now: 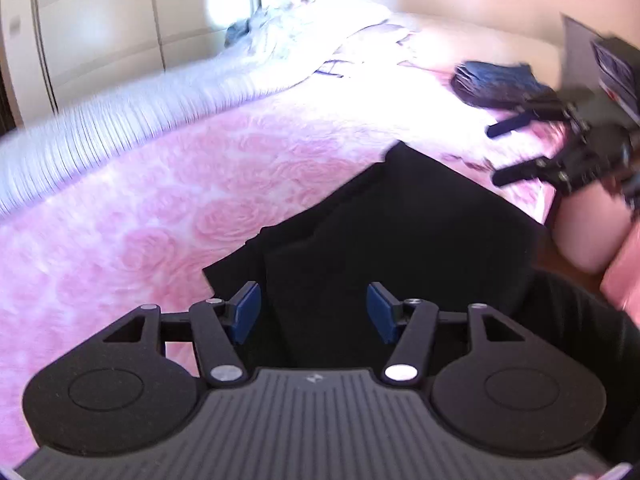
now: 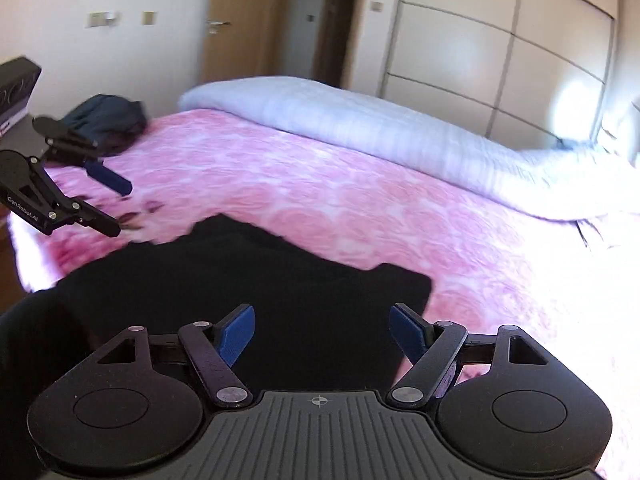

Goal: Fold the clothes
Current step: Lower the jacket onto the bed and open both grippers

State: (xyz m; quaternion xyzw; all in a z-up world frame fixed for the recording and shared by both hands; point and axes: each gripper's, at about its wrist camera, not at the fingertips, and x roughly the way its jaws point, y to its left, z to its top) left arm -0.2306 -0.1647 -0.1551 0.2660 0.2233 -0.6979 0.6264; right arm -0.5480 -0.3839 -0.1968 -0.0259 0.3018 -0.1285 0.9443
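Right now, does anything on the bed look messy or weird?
Yes. The black garment lies crooked, hanging partly off the bed's edge. A dark blue bundle sits crumpled near the far corner. The white duvet is bunched along the far side.

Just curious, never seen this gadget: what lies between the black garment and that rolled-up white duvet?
Only bare pink bedspread lies between the black garment and the white duvet; the right wrist view shows it best.

My own left gripper [image 1: 314, 312] covers the near edge of the black garment [image 1: 400, 232], my right gripper [image 1: 496, 156] is smeared with blur at the right of the frame, and the dark blue pile [image 2: 106, 120] at upper left is too blurred to identify.
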